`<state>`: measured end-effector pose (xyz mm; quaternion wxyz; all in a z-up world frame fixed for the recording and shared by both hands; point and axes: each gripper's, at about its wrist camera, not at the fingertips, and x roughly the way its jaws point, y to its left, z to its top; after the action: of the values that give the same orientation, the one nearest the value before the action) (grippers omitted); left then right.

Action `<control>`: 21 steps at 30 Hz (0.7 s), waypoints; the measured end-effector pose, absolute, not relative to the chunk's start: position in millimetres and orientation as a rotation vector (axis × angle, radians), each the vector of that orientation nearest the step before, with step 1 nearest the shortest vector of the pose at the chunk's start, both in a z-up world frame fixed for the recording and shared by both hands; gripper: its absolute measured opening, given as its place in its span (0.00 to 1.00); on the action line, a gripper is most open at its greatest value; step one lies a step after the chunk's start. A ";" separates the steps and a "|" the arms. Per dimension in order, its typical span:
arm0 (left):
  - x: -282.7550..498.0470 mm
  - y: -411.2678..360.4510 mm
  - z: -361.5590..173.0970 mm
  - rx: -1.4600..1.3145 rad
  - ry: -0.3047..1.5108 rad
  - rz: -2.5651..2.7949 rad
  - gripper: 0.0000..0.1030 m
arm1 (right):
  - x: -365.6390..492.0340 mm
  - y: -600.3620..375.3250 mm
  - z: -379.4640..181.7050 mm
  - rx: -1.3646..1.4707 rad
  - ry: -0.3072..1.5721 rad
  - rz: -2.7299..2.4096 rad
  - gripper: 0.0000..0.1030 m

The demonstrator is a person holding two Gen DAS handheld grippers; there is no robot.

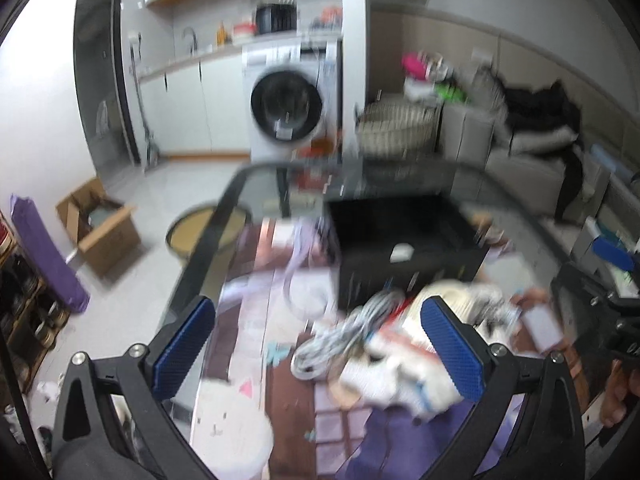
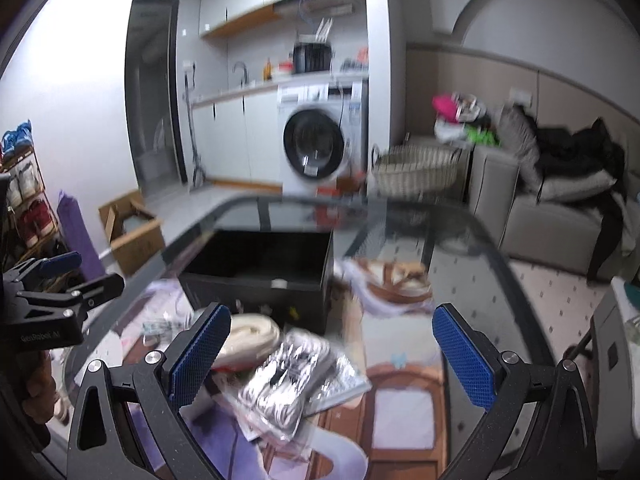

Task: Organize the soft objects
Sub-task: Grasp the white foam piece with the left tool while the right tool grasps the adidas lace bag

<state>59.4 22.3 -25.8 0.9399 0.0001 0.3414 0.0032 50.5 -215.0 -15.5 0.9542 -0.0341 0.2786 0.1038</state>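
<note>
Left wrist view, blurry: my left gripper (image 1: 318, 344) has its blue-padded jaws spread wide, nothing between them, hovering above the glass-topped table (image 1: 224, 216). Below and ahead of it I see a pile of soft stuff: a grey-white bundle in clear plastic (image 1: 348, 328), a cream rolled cloth (image 1: 452, 292) just behind it, and a white fluffy item (image 1: 396, 376) near the right pad. The open black fabric storage box (image 1: 404, 248) sits on the table just beyond the pile; a small white thing lies inside, too blurred for me to identify. My right gripper (image 1: 612, 256) shows at the right edge.

Right wrist view: right gripper (image 2: 332, 352) jaws also wide apart, empty, above the table (image 2: 460, 240). Plastic-wrapped bundle (image 2: 288, 380) lies between and below the pads, touching the cream roll (image 2: 252, 336), which is right in front of the black box (image 2: 260, 276). Left gripper (image 2: 60, 280) is at the left edge. White front-loading washing machine (image 2: 316, 144) and woven basket (image 2: 416, 168) stand in the background.
</note>
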 end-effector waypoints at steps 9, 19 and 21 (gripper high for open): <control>78.0 22.0 -68.1 0.023 0.917 0.068 1.00 | 74.4 -203.2 -45.9 -0.132 0.685 0.202 1.00; 63.0 4.2 -82.0 0.087 1.015 -0.030 1.00 | 76.5 -209.1 -53.7 -0.148 0.713 0.176 1.00; 64.1 -5.7 -88.3 0.118 1.032 -0.052 1.00 | 77.1 -210.1 -53.0 -0.148 0.710 0.172 1.00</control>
<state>64.1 -5.7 -88.3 0.8677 0.0564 0.4932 -0.0250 77.1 -210.1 -53.0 0.9314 -0.0721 0.3467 0.0840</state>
